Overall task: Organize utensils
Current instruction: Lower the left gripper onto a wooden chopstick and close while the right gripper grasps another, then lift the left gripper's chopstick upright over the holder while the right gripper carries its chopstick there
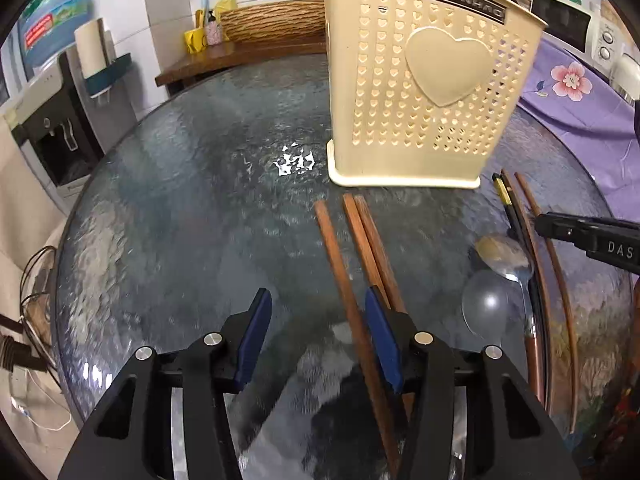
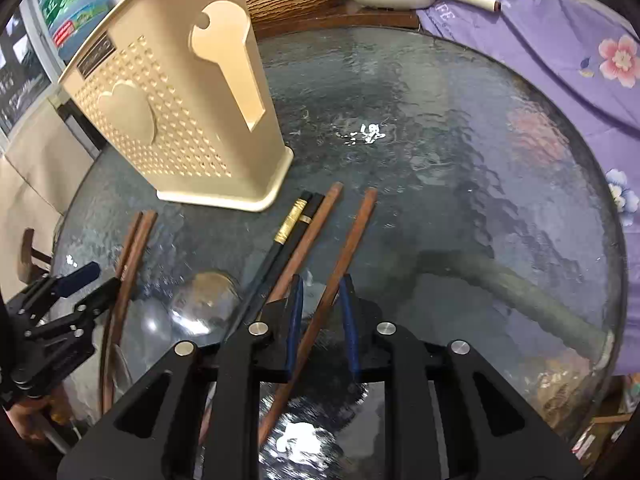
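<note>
- Brown wooden chopstick (image 2: 340,276) lies between the blue pads of the right tongs (image 2: 322,300), which are drawn in close on it. I read this as a grip, or the last instant before one, though the view does not show clean contact on both faces.
- Left tongs (image 1: 316,320) stand about half open with nothing pressed. One brown chopstick (image 1: 340,280) runs between the pads close to the right one, and a brown pair (image 1: 372,248) lies just outside that pad.
- Main risk on the right: the stick is caught partway along its length, so it may pivot or slip when lifted — smooth wood against a narrow pad.
- A black, gold-banded pair (image 2: 288,232) and another brown stick (image 2: 308,236) lie just beside the left pad, so a sideways drag would scatter them.
- Risk on the left: closing here could take one stick and nudge the pair, rolling them across the slick glass table (image 1: 180,200).
- A metal spoon (image 1: 508,256) and a clear spoon (image 1: 484,304) rest between the two tongs, so the hands could crowd each other there.
- The cream holder (image 1: 420,92) stands upright just beyond the sticks' far ends; its tall wall must be cleared from above, and a knock could tip it.
- Open glass lies left of the holder and far right — the table's round rim is near on both sides.
</note>
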### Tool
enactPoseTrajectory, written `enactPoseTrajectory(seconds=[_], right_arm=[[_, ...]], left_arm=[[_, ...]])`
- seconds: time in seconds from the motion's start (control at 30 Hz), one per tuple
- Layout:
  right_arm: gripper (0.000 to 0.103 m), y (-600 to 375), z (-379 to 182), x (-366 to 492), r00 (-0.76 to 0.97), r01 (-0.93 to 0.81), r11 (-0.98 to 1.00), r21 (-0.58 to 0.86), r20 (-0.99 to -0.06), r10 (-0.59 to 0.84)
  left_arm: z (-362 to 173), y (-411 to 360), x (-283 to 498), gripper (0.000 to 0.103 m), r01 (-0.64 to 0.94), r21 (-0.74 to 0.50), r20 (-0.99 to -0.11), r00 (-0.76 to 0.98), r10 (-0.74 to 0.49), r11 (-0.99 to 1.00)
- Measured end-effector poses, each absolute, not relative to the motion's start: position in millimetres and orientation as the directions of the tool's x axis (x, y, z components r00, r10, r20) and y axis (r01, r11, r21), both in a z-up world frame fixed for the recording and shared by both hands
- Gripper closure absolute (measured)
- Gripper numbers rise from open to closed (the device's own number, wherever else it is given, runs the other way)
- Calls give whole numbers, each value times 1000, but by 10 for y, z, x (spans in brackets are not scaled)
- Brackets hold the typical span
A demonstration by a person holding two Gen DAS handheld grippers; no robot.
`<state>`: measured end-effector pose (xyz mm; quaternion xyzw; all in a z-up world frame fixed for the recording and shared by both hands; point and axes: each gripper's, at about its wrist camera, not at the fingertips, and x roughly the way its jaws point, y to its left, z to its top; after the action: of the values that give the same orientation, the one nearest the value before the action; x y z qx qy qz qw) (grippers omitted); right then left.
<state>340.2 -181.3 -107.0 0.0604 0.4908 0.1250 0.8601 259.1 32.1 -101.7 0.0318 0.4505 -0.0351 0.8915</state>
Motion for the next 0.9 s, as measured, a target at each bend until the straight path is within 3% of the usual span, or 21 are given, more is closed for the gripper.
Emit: enactPoseTrajectory(seconds=[0.43,0.53,0.7,0.9], right_arm=[[93,-1788,-1033,3866,441,-98,971,220,-865,240],[93,-1779,-1042,3920,448,-101,976,194,-867,219],[95,-1752,-1047,3893,471,-95,978,188,-857,211],[95,-1778,-1071,3758,494,-94,978,188,-844,209]], left_arm=[[-981,364,3142,61,117,30,-868,495,-33,993],[-982,379,3198,69,117,30,-868,496,-32,993],[-1001,294,3190,93,126,62,-857,514,-12,990],[-1045,178,3170,96,105,93,-841,541,22,990]])
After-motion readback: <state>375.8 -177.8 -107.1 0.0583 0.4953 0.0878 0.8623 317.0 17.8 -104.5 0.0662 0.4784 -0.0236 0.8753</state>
